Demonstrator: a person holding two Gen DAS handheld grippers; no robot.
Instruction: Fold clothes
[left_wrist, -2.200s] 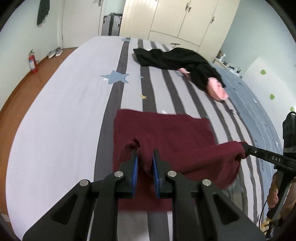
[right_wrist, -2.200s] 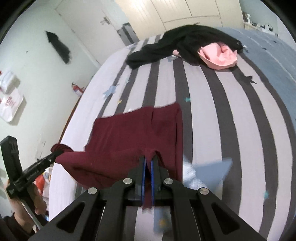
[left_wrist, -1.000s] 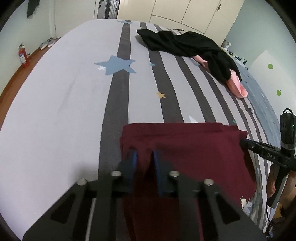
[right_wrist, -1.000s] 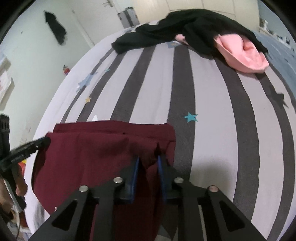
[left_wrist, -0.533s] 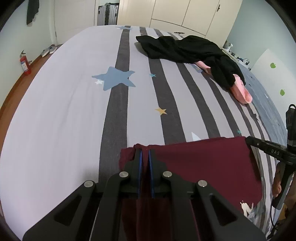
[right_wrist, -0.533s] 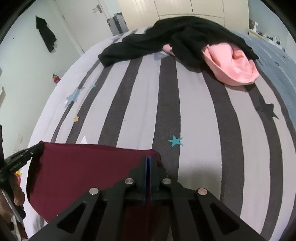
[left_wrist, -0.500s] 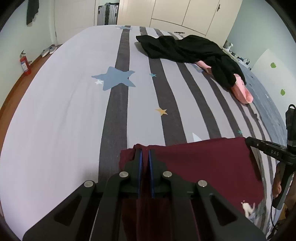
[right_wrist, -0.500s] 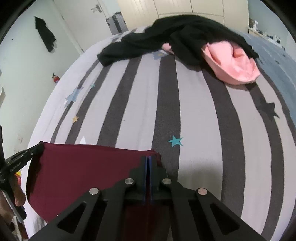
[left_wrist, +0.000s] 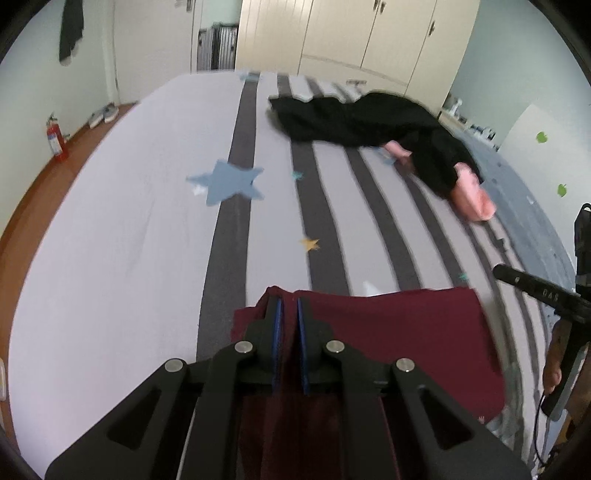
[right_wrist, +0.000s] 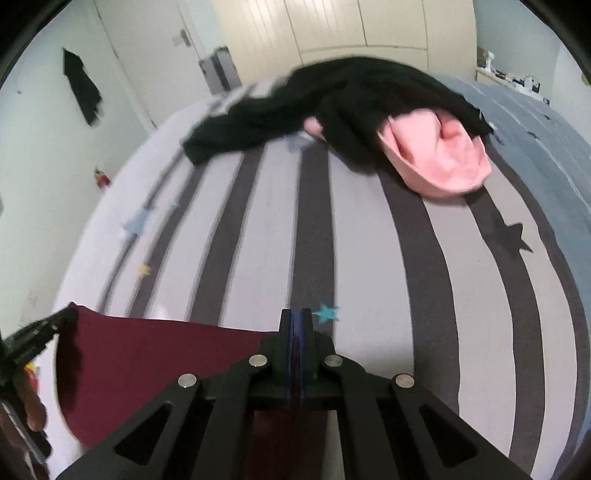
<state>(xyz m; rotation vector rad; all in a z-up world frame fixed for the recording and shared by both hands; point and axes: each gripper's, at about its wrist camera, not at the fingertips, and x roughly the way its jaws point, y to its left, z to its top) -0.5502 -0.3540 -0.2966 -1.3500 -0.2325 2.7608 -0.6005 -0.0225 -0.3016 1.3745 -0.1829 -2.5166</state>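
A dark red garment (left_wrist: 399, 332) hangs stretched between both grippers, just above the striped bed (left_wrist: 122, 243). My left gripper (left_wrist: 287, 306) is shut on its left top corner, with cloth bunched between the blue pads. In the right wrist view the same dark red garment (right_wrist: 155, 354) spreads to the left, and my right gripper (right_wrist: 296, 317) is shut on its right top corner, the pads nearly touching. Each view shows the other gripper at its outer edge, held by a hand.
A black garment (left_wrist: 362, 118) and a pink garment (right_wrist: 439, 158) lie in a heap at the far side of the bed. Cream wardrobes (left_wrist: 351, 33) stand behind. A red fire extinguisher (left_wrist: 55, 138) stands on the wooden floor at the left.
Both grippers closed on the red garment's near edge and lifted it. The cloth now hangs as a taut band between them, and more of the room shows at the top.
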